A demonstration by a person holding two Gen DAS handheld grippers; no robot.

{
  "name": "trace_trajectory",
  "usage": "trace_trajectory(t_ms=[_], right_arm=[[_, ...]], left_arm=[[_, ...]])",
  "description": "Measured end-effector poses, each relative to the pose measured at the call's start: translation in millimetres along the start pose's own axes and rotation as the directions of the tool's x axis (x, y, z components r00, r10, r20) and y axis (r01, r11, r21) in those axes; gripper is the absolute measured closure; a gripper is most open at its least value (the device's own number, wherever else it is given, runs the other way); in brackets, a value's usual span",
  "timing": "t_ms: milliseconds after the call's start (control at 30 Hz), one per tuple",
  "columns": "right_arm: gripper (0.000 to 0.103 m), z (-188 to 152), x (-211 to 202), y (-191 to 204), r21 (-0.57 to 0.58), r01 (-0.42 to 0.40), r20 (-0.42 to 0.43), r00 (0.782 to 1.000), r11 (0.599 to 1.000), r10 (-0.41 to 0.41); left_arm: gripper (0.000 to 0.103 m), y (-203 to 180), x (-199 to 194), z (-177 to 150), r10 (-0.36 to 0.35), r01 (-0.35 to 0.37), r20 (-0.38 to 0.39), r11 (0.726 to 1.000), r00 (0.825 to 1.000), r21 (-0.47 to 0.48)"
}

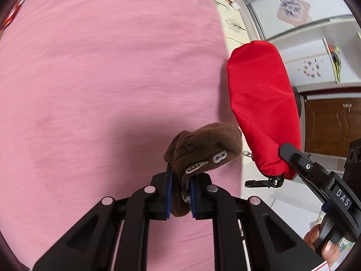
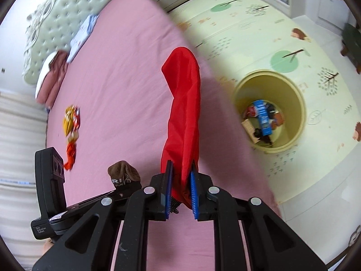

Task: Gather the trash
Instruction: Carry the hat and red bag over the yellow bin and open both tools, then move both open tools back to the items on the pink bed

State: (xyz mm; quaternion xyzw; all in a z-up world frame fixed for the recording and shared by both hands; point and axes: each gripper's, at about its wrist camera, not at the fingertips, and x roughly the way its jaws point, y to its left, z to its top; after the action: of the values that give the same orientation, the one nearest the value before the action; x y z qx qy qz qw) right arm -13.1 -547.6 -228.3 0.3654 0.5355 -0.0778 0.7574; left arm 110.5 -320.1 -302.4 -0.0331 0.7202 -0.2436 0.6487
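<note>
Grippers clamped: left gripper [image 1: 180, 194] on brown sock [image 1: 203, 151], right gripper [image 2: 180, 194] on red pouch [image 2: 182, 113] (above pink bed [image 2: 117, 90]).

Wide stretch of pink bedsheet [image 2: 117, 94] lay bare. Crumpled yellow-and-orange wrappers [image 2: 71, 128] sat near left edge; folded pink-and-white bedding [image 2: 53, 76] by green tufted headboard [image 2: 67, 18]. Beyond right edge, round yellow plastic bin [image 2: 297, 103] stood open on patterned floor mat [image 2: 259, 33], litter inside, mouth unobstructed.
</note>
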Motion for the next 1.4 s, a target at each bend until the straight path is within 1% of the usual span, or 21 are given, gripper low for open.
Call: trace_trajectory(t_ms=[100, 133, 233, 367, 433, 600, 667, 733, 767, 800, 833, 867, 933, 1033, 1233, 1300, 1400], right_arm=[[0.089, 9, -9, -23, 0.026, 0.017, 0.018, 1.0, 1.0, -0.017], [0.089, 13, -12, -32, 0.037, 0.022, 0.023, 0.999, 0.999, -0.023], [0.089, 23, -21, -58, 0.061, 0.04, 0.036, 0.998, 0.997, -0.042], [0.089, 37, -28, -86, 0.082, 0.066, 0.043, 0.997, 0.994, -0.07], [0.089, 43, -30, -100, 0.095, 0.071, 0.042, 0.996, 0.993, -0.075], [0.089, 58, -28, -121, 0.105, 0.085, 0.041, 0.995, 0.991, -0.089], [0.088, 65, -26, -125, 0.098, 0.091, 0.044, 0.994, 0.991, -0.096], [0.081, 72, -27, -126, 0.089, 0.099, 0.054, 0.993, 0.991, -0.104], [0.077, 76, -29, -127, 0.089, 0.122, 0.07, 0.989, 0.988, -0.129], [0.074, 79, -30, -130, 0.091, 0.128, 0.077, 0.988, 0.988, -0.136], [0.068, 83, -32, -132, 0.096, 0.129, 0.084, 0.987, 0.987, -0.137], [0.067, 86, -34, -135, 0.105, 0.132, 0.097, 0.985, 0.986, -0.142], [0.067, 90, -36, -138, 0.113, 0.131, 0.111, 0.983, 0.985, -0.143], [0.067, 92, -34, -140, 0.12, 0.124, 0.108, 0.985, 0.985, -0.137], [0.067, 84, -24, -127, 0.098, 0.114, 0.075, 0.99, 0.989, -0.122], [0.067, 82, -23, -120, 0.087, 0.109, 0.07, 0.991, 0.99, -0.115], [0.067, 78, -22, -107, 0.071, 0.104, 0.068, 0.992, 0.992, -0.109]], left_arm=[[0.091, -32, 13, 8, -0.012, 0.012, -0.018, 0.999, 1.0, 0.034], [0.091, -47, 13, 1, -0.015, 0.016, -0.022, 0.999, 1.0, 0.042], [0.091, -78, 24, 4, -0.019, 0.022, -0.039, 0.997, 0.999, 0.076], [0.091, -112, 42, 15, -0.02, 0.026, -0.059, 0.993, 0.998, 0.112], [0.091, -135, 55, 26, -0.018, 0.027, -0.067, 0.991, 0.998, 0.132], [0.09, -167, 73, 42, -0.02, 0.033, -0.081, 0.986, 0.997, 0.162], [0.088, -180, 82, 52, -0.038, 0.054, -0.093, 0.985, 0.995, 0.165], [0.075, -188, 87, 61, -0.042, 0.059, -0.099, 0.983, 0.994, 0.174], [0.057, -194, 89, 65, -0.044, 0.063, -0.104, 0.98, 0.994, 0.189], [0.04, -198, 89, 69, -0.033, 0.051, -0.091, 0.978, 0.995, 0.202], [0.034, -203, 89, 73, -0.016, 0.032, -0.074, 0.977, 0.997, 0.21], [0.034, -205, 88, 75, 0.0, 0.013, -0.057, 0.974, 0.998, 0.228], [0.034, -209, 88, 79, 0.024, -0.01, -0.051, 0.966, 0.998, 0.259], [0.033, -210, 86, 79, 0.052, -0.041, -0.033, 0.956, 0.998, 0.29], [0.033, -195, 72, 68, 0.058, -0.049, -0.022, 0.951, 0.998, 0.307], [0.033, -194, 71, 66, 0.06, -0.051, -0.021, 0.952, 0.998, 0.303], [0.033, -181, 61, 61, 0.056, -0.05, -0.013, 0.956, 0.998, 0.29]])
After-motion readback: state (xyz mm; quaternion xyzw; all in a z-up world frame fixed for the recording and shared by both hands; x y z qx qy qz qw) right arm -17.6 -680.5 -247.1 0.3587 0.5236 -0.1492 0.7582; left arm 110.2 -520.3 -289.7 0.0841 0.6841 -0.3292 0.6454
